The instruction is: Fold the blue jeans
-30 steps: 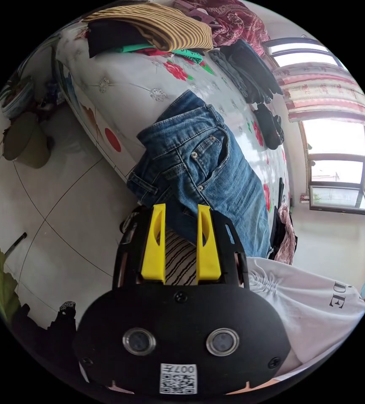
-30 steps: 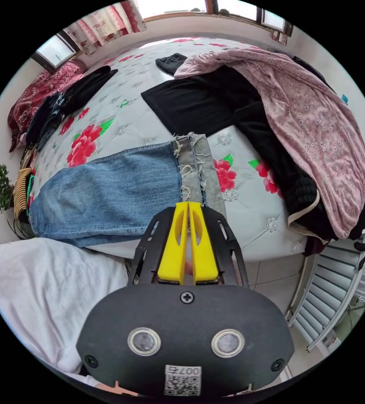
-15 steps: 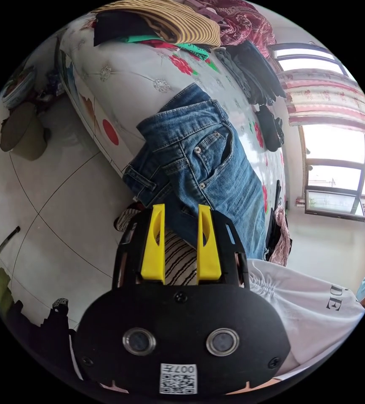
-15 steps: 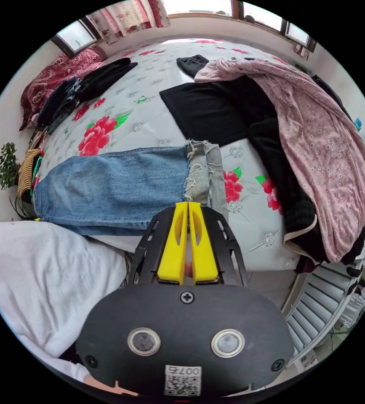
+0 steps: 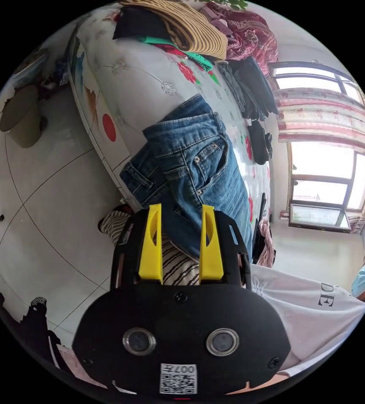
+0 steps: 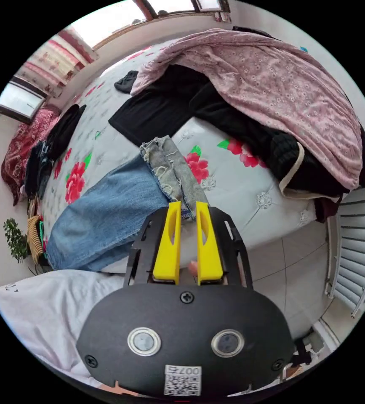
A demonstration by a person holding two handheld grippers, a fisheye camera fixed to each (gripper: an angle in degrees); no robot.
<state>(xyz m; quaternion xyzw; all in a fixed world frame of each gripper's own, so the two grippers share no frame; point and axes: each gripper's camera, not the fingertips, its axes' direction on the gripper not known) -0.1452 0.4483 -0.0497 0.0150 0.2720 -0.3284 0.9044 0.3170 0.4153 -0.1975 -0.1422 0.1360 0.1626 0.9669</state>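
Note:
The blue jeans (image 5: 190, 160) lie across the flowered bed (image 5: 140, 84), with the waist and pocket end hanging over the bed's edge. My left gripper (image 5: 179, 208) is open just below that waist end, and denim shows between its wide-apart yellow jaws without being pinched. In the right gripper view the jeans' legs (image 6: 106, 210) stretch to a frayed, turned-back hem (image 6: 169, 172). My right gripper (image 6: 187, 206) sits at the hem's near corner with its jaws a little apart, and the corner lies at their tips.
A pink floral garment (image 6: 266, 84) lies over black clothes (image 6: 165, 105) beside the hem. Dark clothes (image 5: 254, 84) and a striped brown garment (image 5: 190, 25) sit past the waist. A person in a white shirt (image 5: 317, 303) stands close by, above the tiled floor (image 5: 43, 189) and near a radiator (image 6: 350, 261).
My right gripper's jaws were shut and now stand slightly apart at the hem. The right view has rolled and moved closer to the bed edge. The left view shifted only a little.

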